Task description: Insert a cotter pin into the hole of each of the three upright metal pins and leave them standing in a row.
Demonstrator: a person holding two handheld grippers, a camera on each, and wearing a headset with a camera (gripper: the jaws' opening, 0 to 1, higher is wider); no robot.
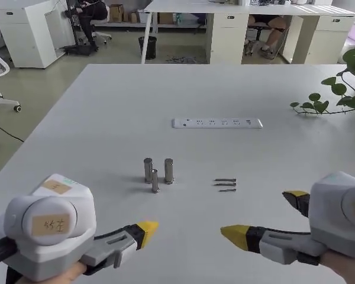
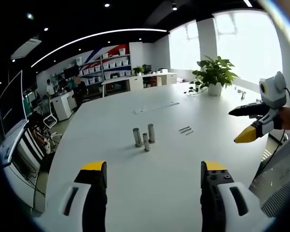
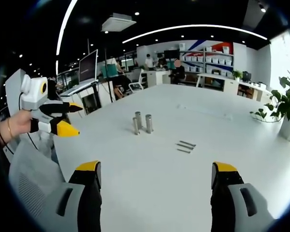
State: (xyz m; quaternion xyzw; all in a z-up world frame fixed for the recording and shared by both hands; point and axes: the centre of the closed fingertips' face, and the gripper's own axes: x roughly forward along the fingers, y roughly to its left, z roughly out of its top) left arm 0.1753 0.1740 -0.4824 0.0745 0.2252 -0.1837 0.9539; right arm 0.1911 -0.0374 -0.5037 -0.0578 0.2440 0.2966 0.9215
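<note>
Three short upright metal pins (image 1: 157, 172) stand in a tight cluster at the middle of the white table (image 1: 106, 118); they also appear in the left gripper view (image 2: 144, 137) and the right gripper view (image 3: 141, 123). Three thin cotter pins (image 1: 225, 184) lie flat side by side just right of them (image 2: 185, 129) (image 3: 184, 146). My left gripper (image 1: 133, 238) (image 2: 153, 166) hovers open near the front left, holding nothing. My right gripper (image 1: 263, 214) (image 3: 156, 167) hovers open at the front right, also holding nothing. Both are well short of the pins.
A white power strip (image 1: 217, 123) lies beyond the pins. A potted plant (image 1: 337, 94) reaches over the table's far right edge. Desks, chairs and seated people are in the room behind.
</note>
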